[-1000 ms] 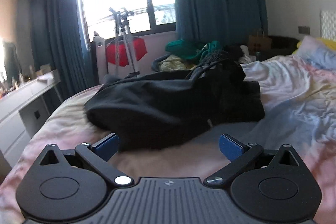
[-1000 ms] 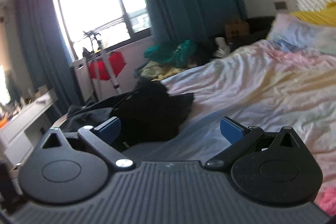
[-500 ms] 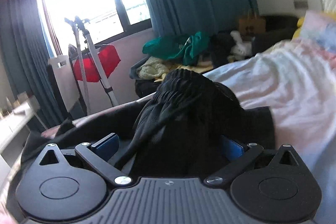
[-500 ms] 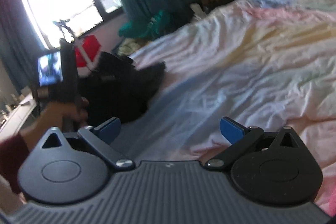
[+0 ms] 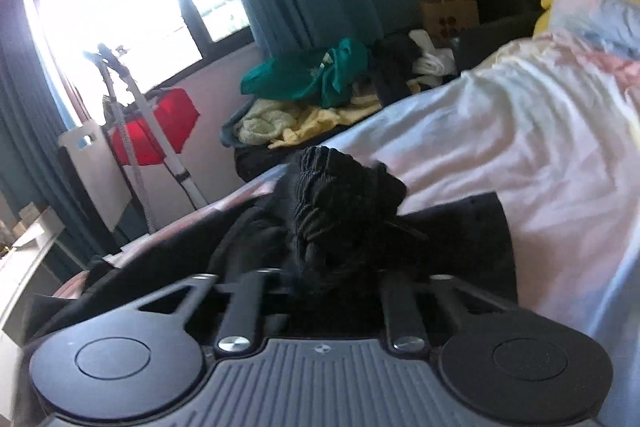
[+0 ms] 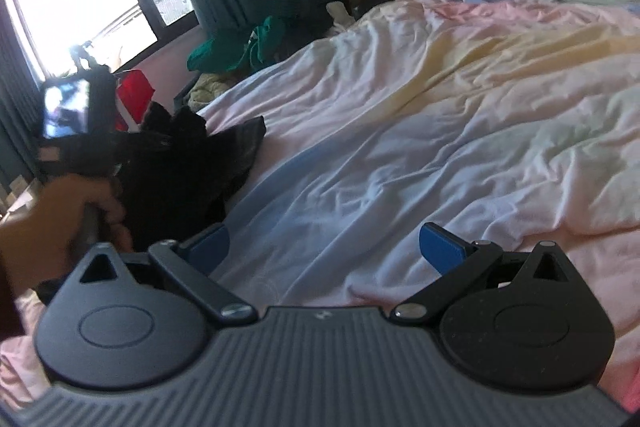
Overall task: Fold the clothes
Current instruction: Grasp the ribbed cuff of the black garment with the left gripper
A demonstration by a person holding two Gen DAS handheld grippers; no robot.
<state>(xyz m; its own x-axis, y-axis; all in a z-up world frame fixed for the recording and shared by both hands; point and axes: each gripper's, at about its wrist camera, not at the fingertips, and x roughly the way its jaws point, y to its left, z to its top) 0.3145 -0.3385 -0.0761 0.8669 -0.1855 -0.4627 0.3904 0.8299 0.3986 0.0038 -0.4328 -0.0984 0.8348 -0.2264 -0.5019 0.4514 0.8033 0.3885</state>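
a second ago our left claw (image 5: 320, 279) stood wide and short of the one black garment (image 5: 344, 203); now its jaws are closing on a bunched fold of it. our right claw (image 6: 324, 247) hangs apart over the bed sheet (image 6: 440, 115). two claws, one garment on the bed.

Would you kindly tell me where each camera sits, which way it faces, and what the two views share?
Left wrist: on the left gripper, facing the window; its fingers are closing on the bunched black garment.
Right wrist: on the right gripper, fingers open over the bedsheet; the left hand shows.
Shared: garment, sheet, window, green clothes pile, paper bag.
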